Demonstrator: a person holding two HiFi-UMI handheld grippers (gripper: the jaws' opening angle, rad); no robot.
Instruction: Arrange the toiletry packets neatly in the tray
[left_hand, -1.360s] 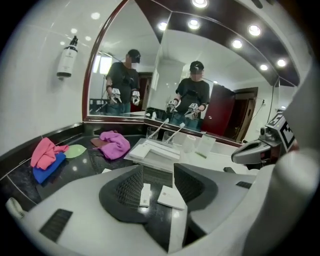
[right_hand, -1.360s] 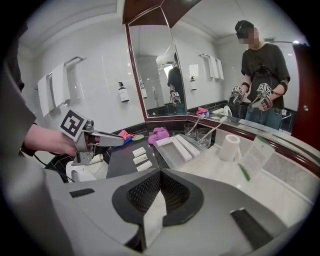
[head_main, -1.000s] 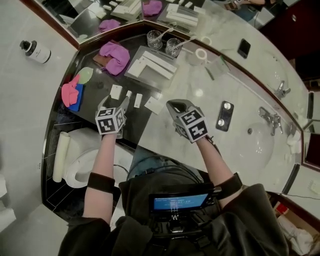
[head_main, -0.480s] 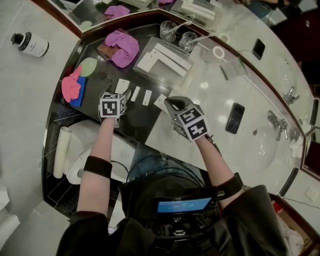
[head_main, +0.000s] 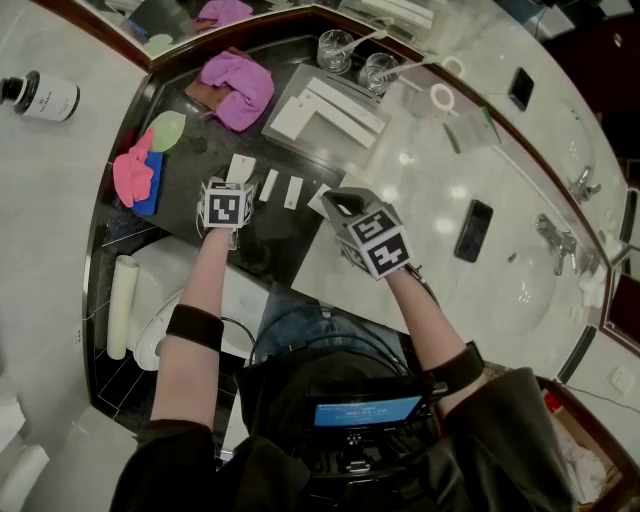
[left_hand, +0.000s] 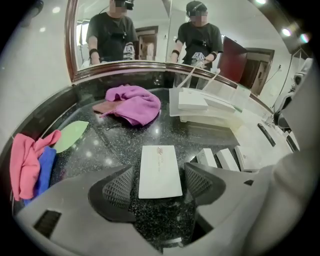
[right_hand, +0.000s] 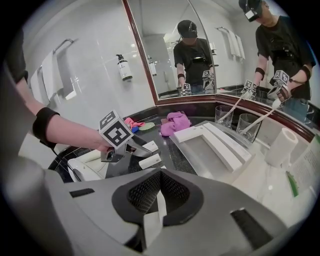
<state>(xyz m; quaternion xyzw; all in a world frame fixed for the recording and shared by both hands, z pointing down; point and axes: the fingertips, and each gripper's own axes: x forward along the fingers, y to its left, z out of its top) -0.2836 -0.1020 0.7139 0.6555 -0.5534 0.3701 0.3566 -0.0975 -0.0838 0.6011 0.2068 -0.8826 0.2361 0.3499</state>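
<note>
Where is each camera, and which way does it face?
Left tool view: on left tool, facing the mirror; open jaws flank a flat packet.
Right tool view: on right tool, facing the tray; shut on a thin packet; left forearm shows.
Head view: from the head, steeply down on the counter; both forearms, tools.
All share the tray, purple towel.

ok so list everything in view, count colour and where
packets: four, white, row on dark counter
tray: one, translucent, behind packets
boxes: a few, white, in tray
glasses: two, clear, behind tray
towel: one, purple, left of tray
cloths: two, pink and blue, counter's left edge
pad: one, green, by cloths
phones: two, black, pale counter
roll: one, white, right of glasses
bottle: one, white, left wall
toilet: one, white, below counter
left gripper: one, grey, open, jaws just closed a little, either side of leftmost packet
right gripper: one, grey, shut on rightmost packet
</note>
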